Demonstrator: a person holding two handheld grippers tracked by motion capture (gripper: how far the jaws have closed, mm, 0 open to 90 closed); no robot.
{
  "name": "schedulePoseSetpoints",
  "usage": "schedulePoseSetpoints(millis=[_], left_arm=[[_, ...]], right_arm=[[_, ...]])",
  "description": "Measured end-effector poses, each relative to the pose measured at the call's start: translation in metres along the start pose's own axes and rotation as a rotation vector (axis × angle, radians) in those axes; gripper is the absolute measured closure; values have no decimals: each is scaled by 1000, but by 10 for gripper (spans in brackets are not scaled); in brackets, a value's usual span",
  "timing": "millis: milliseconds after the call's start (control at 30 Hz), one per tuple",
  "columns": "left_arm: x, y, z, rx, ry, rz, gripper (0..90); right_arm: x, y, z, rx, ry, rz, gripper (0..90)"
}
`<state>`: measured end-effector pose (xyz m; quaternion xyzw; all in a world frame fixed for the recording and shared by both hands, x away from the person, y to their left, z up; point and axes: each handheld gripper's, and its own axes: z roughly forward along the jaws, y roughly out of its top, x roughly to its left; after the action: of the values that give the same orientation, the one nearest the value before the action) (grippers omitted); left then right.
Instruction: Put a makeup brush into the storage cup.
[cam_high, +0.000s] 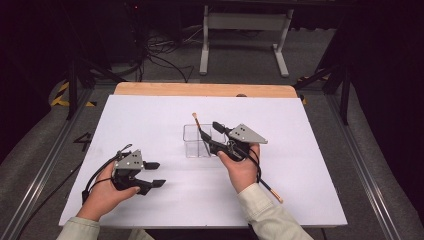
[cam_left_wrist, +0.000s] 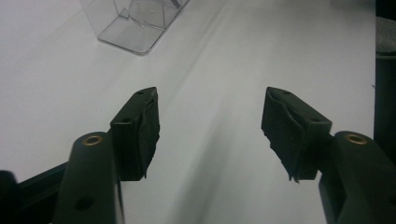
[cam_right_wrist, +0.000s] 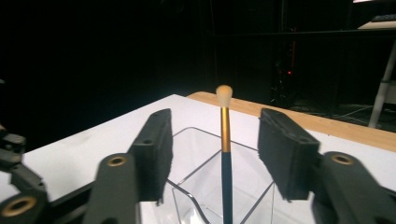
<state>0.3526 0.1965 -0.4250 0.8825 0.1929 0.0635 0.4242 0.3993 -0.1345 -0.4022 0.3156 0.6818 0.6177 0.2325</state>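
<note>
One brush (cam_right_wrist: 226, 154) upright in box (cam_high: 196, 141) — right gripper (cam_right_wrist: 215, 154) apart

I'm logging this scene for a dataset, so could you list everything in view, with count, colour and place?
makeup brush: one, dark handle, gold band, pale tip; stands tip up in the clear box, between the right gripper's open jaws, untouched.
clear box: one, transparent, with a divider; middle of the table.
second brush: one, dark handle with an orange end; on the table by the right wrist.
table: one, white top with a wooden far edge.
metal stand: one, white; on the floor beyond the table.
left gripper: one, black; jaws open, low over the table's near left.
right gripper: one, black; jaws open, at the box.
</note>
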Motion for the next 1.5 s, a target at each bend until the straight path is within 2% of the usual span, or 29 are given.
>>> schedulePoseSetpoints(millis=[100, 200, 500, 733, 800, 1500], left_arm=[[1, 0, 0, -4, 21, -9, 288], [1, -1, 0, -14, 25, -20, 228], [5, -3, -1, -19, 47, -39, 157], [7, -5, -2, -11, 52, -44, 146], [8, -5, -3, -6, 54, -42, 146], [11, -4, -4, 15, 66, -43, 146]], right_arm=[[-1, 5, -6, 18, 12, 2, 355], [-3, 8, -11, 29, 18, 0, 335], [-15, 23, -36, 79, 31, -36, 267], [-26, 32, -57, 121, 21, -59, 260], [-31, 36, -69, 144, 11, -71, 254], [-55, 45, -117, 223, -44, -61, 244]])
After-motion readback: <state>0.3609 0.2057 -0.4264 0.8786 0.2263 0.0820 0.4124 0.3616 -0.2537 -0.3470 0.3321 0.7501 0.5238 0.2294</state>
